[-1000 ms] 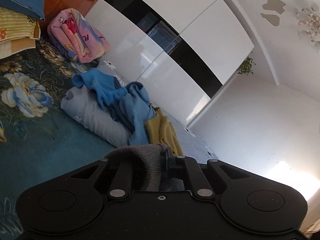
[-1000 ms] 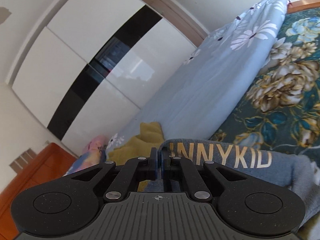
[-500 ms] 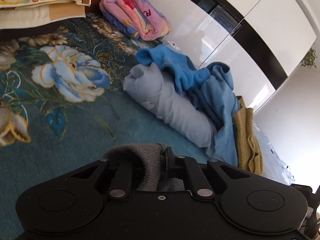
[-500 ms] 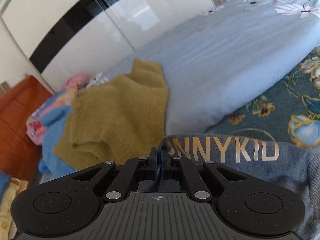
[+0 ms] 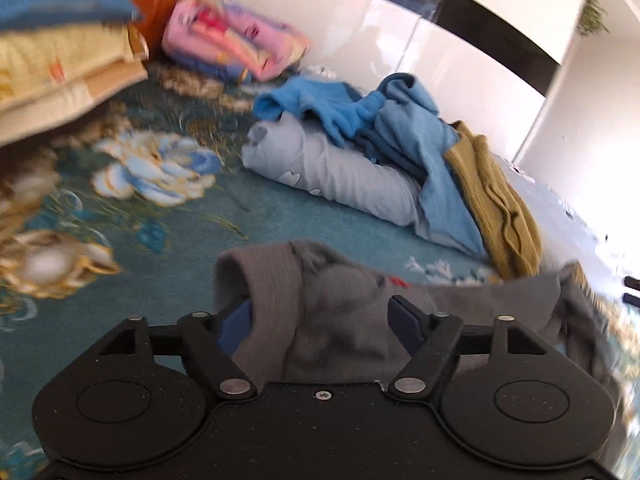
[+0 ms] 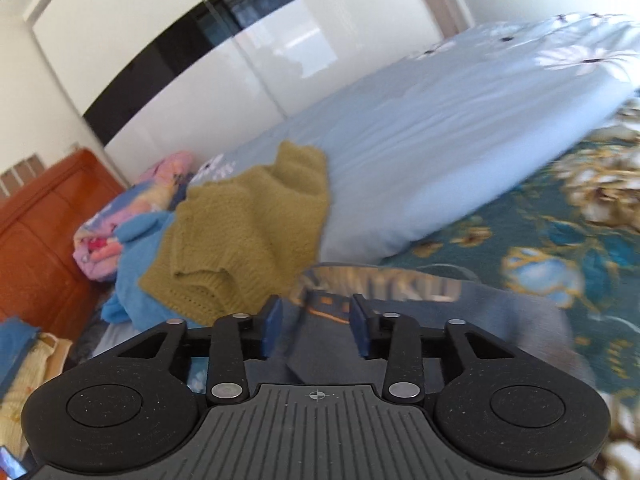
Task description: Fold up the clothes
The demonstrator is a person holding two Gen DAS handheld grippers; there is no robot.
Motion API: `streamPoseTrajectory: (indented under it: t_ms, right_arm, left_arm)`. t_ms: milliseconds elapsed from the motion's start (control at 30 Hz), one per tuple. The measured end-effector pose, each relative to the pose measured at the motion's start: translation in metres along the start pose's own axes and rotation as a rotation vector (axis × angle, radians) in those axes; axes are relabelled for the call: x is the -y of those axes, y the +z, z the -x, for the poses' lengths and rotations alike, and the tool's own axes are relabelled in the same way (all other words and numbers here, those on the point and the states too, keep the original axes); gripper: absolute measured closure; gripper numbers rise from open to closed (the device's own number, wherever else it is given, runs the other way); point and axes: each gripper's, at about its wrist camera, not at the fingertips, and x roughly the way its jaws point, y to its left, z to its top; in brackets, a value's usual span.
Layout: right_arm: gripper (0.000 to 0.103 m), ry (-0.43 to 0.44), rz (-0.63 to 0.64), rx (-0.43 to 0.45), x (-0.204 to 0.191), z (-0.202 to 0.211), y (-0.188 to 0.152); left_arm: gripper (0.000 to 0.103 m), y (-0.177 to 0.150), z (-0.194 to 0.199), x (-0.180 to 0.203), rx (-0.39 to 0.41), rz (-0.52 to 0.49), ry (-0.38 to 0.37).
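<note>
A grey sweatshirt [image 5: 328,292] lies on the teal flowered bedspread [image 5: 160,232]. Its ribbed cuff is bunched between the jaws of my left gripper [image 5: 320,316]. Those jaws are opening and stand wide, and the blue pads [image 5: 234,320] do not pinch the cloth. In the right wrist view the same sweatshirt [image 6: 500,312] shows blurred gold lettering [image 6: 380,284]. Its edge runs between the jaws of my right gripper [image 6: 316,326], which are also opening, with a gap on each side of the fabric.
A heap of unfolded clothes lies ahead: a blue top [image 5: 408,128], a pale grey roll [image 5: 340,176] and an olive knit sweater [image 6: 248,236]. A pink folded blanket [image 5: 236,44] and stacked pillows [image 5: 60,68] sit by the wooden headboard [image 6: 36,240]. A pale blue duvet [image 6: 440,140] fills the right.
Both grippers were shut on the grey sweatshirt and now have their jaws apart. The cloth has gone slack on the bed. Both views have tipped and swung.
</note>
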Motion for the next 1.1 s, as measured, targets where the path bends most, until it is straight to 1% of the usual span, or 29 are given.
streamPoseTrajectory:
  t_ms: [67,100,133,200,267,333,400,500,600,633,667,700,800,900,1033,1100]
  right_arm:
    - [0.065,-0.080,-0.048,0.026,0.027,0.029,-0.015]
    - [0.063,-0.104,-0.087,0.030,0.040,0.039,-0.023]
    - [0.063,-0.118,-0.136,0.028,0.052,0.047,-0.031]
    - [0.060,-0.146,-0.230,0.022,0.075,0.057,-0.047]
    - [0.060,-0.152,-0.326,0.007,0.089,0.053,-0.059]
    - [0.060,-0.132,-0.410,0.004,0.096,0.036,-0.067]
    - [0.060,-0.133,-0.464,0.010,0.096,0.024,-0.072]
    - [0.060,-0.133,-0.544,0.020,0.096,0.005,-0.079]
    - [0.061,-0.126,-0.570,0.043,0.093,-0.008,-0.077]
    - [0.062,-0.125,-0.570,0.052,0.092,-0.011,-0.076]
    - [0.079,-0.124,-0.571,0.061,0.090,-0.014,-0.074]
    - [0.092,-0.119,-0.553,0.063,0.088,-0.017,-0.071]
    - [0.093,-0.130,-0.412,0.053,0.073,-0.024,-0.047]
    - [0.094,-0.131,-0.267,0.086,0.053,-0.029,-0.010]
    - [0.094,-0.126,-0.051,0.158,0.026,-0.034,0.039]
    - [0.094,-0.136,-0.004,0.152,0.023,-0.042,0.054]
  left_arm:
    - [0.023,-0.013,0.019,-0.002,0.029,0.008,0.031]
    - [0.022,-0.019,0.028,-0.005,0.046,0.028,0.045]
    - [0.021,-0.024,0.034,-0.008,0.056,0.056,0.052]
    - [0.021,-0.030,0.042,-0.014,0.053,0.123,0.052]
    - [0.021,-0.030,0.046,-0.018,0.046,0.155,0.040]
    - [0.021,-0.029,0.050,-0.015,0.052,0.139,0.054]
    - [0.021,-0.027,0.053,-0.010,0.055,0.123,0.068]
    - [0.021,-0.026,0.054,-0.007,0.048,0.131,0.049]
    - [0.021,-0.025,0.051,-0.006,0.039,0.137,0.051]
    - [0.021,-0.025,0.049,-0.005,0.036,0.137,0.055]
    - [0.021,-0.025,0.047,-0.004,0.033,0.137,0.057]
    - [0.021,-0.025,0.045,-0.002,0.031,0.134,0.057]
    - [0.021,-0.024,0.039,0.003,0.031,0.116,0.060]
    - [0.021,-0.023,0.032,0.008,0.022,0.098,0.067]
    - [0.021,-0.024,0.027,0.012,0.017,0.089,0.077]
    - [0.021,-0.025,0.026,0.013,0.012,0.088,0.088]
